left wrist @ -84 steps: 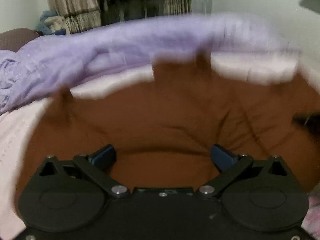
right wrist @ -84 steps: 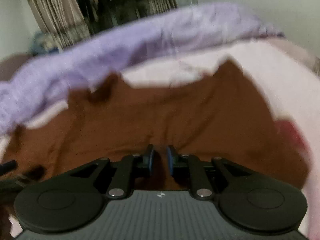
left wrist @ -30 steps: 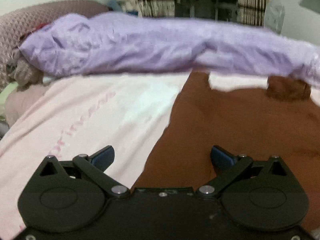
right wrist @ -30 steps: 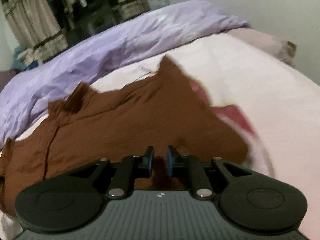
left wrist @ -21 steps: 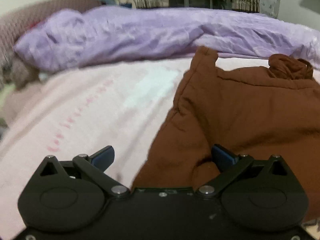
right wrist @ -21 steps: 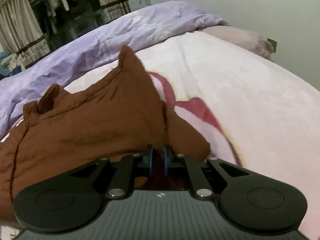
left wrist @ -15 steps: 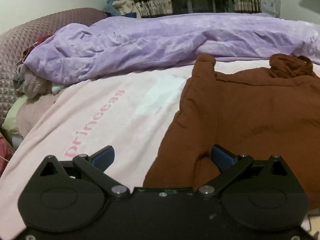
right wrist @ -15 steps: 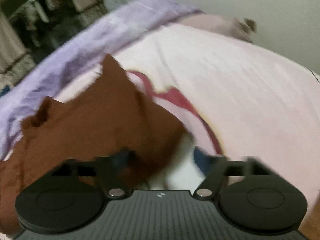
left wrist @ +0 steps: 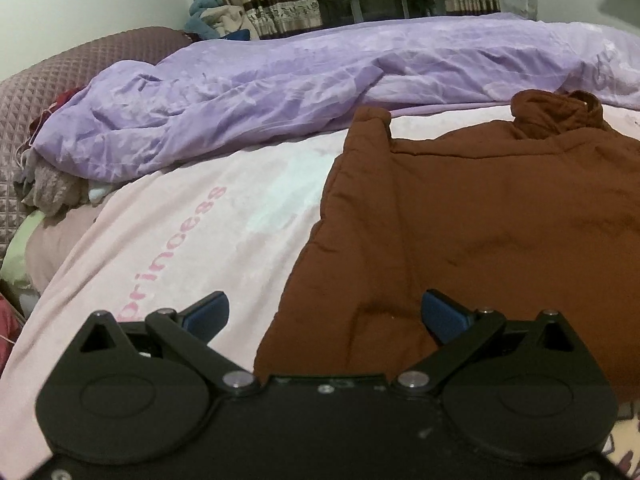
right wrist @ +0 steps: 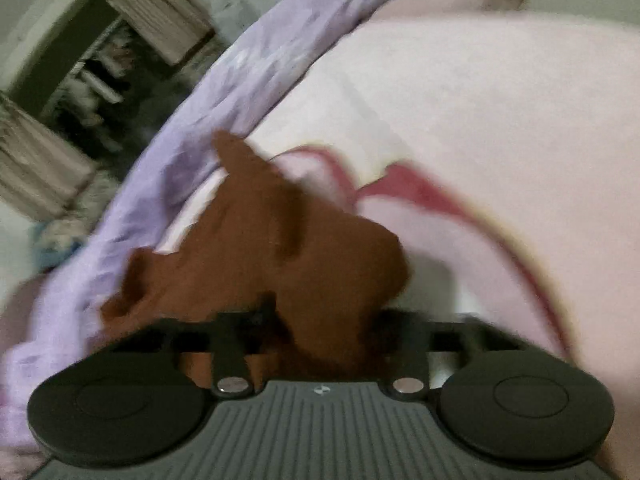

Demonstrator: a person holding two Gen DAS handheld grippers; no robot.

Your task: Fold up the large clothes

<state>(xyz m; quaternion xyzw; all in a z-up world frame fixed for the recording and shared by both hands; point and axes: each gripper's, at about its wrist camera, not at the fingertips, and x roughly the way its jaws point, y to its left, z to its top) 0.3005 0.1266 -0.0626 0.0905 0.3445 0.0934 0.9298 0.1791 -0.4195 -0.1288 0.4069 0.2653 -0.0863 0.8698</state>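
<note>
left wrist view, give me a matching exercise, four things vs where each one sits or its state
Things:
1. brown garment
2. purple quilt
3. pink sheet
4. left gripper

Places or states:
A. bunched along the far side of the bed
B. open, holding nothing
C. printed with the word "Princess"
D. lying on the bed's right part

Pairs: 1-D, 2-A, 3-C, 4-B

Dim, flat indoor light. The left view is sharp, bowed at its edges; the right is smeared with motion blur (worst around the garment [right wrist: 280, 248]).
</note>
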